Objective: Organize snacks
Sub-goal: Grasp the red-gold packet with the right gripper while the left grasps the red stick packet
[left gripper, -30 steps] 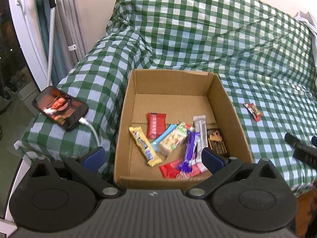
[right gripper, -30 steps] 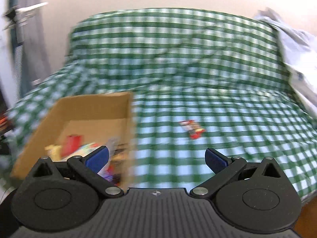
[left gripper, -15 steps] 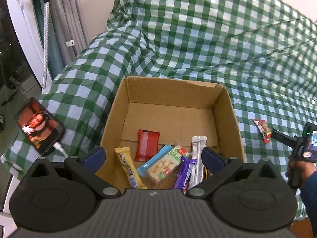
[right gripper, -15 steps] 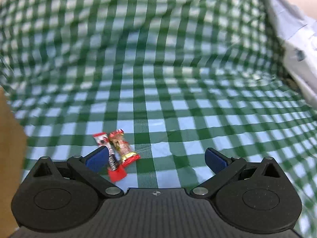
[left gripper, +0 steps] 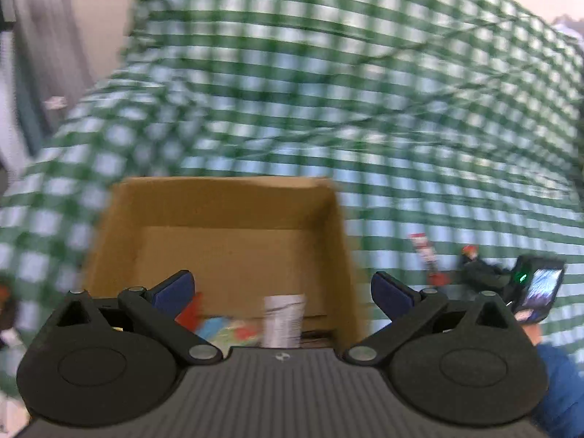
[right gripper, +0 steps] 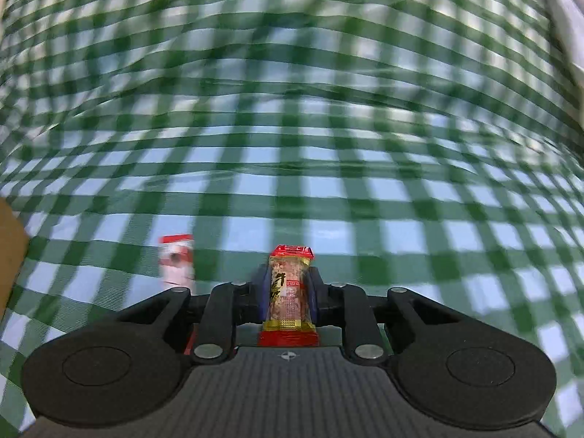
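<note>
My right gripper (right gripper: 288, 292) is shut on a red and clear snack bar (right gripper: 289, 292) and holds it just above the checked cover. A second red and white snack bar (right gripper: 177, 260) lies on the cover to its left. In the left wrist view that bar (left gripper: 425, 257) lies right of the cardboard box (left gripper: 343, 241), with the right gripper (left gripper: 478, 273) beside it. My left gripper (left gripper: 283, 292) is open and empty over the box's near edge. Several wrapped snacks (left gripper: 283, 319) lie inside the box, partly hidden.
The green and white checked cover (right gripper: 328, 189) spans the sofa seat and back. The box edge (right gripper: 9, 252) shows at the far left of the right wrist view. A curtain (left gripper: 36, 54) hangs at the left.
My right gripper has shut on one of the two snack bars lying right of the box. My left gripper has moved forward and tilted up; both views are blurred by motion.
</note>
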The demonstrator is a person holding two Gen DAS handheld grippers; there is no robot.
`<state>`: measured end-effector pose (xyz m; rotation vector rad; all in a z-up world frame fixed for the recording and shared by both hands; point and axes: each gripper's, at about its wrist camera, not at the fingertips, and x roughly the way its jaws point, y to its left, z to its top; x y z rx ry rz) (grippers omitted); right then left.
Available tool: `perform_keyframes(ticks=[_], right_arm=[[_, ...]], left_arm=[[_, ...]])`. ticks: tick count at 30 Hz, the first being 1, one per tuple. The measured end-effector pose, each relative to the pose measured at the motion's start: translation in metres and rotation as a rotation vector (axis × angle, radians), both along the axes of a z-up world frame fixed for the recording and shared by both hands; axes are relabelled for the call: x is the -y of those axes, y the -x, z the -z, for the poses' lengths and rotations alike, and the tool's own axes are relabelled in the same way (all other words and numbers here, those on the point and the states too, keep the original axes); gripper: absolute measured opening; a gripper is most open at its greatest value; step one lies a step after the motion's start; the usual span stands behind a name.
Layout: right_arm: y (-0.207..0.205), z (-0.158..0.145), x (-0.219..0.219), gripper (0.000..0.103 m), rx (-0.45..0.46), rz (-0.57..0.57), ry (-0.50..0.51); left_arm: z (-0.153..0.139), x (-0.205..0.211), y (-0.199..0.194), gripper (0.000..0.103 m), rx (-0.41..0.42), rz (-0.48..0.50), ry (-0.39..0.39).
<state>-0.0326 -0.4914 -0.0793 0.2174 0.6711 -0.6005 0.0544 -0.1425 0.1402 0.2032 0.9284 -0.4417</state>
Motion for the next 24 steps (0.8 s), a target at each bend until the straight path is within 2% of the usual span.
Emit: perform_keyframes(ticks=[4, 7, 10, 14, 18, 20, 21, 22, 23, 24], right_arm=[[0.049, -0.017, 0.027, 0.021, -0.009, 0.178, -0.054], [0.086, -0.013, 0.036, 0.022, -0.007, 0.256, -0.104], [0.098, -0.014, 0.035, 0.022, 0.009, 0.262, -0.086], [0.096, -0.012, 0.035, 0.025, 0.011, 0.252, -0.07], [0.102, -0.014, 0.034, 0.026, 0.026, 0.251, -0.077], [0.107, -0.015, 0.031, 0.026, 0.033, 0.249, -0.074], [0.106, -0.014, 0.032, 0.026, 0.033, 0.245, -0.068], [0.107, -0.014, 0.029, 0.026, 0.032, 0.244, -0.063], [0.107, -0.015, 0.028, 0.026, 0.029, 0.242, -0.061], [0.106, -0.015, 0.029, 0.023, 0.027, 0.246, -0.063]], left_arm=[[0.004, 0.062, -0.009, 0.103, -0.071, 0.084, 0.103], [0.023, 0.123, -0.017, 0.103, -0.135, 0.175, 0.125], [0.062, 0.184, -0.029, 0.103, -0.226, 0.215, 0.074], [0.136, 0.241, -0.049, 0.103, -0.323, 0.19, 0.008], [0.201, 0.265, -0.077, 0.103, -0.449, 0.097, -0.075], [0.214, 0.266, -0.081, 0.103, -0.458, 0.061, -0.069], [0.21, 0.265, -0.079, 0.096, -0.427, 0.043, -0.058], [0.204, 0.266, -0.074, 0.066, -0.377, 0.051, -0.063], [0.2, 0.268, -0.07, 0.042, -0.33, 0.072, -0.091], [0.198, 0.268, -0.069, 0.006, -0.32, 0.103, -0.101]])
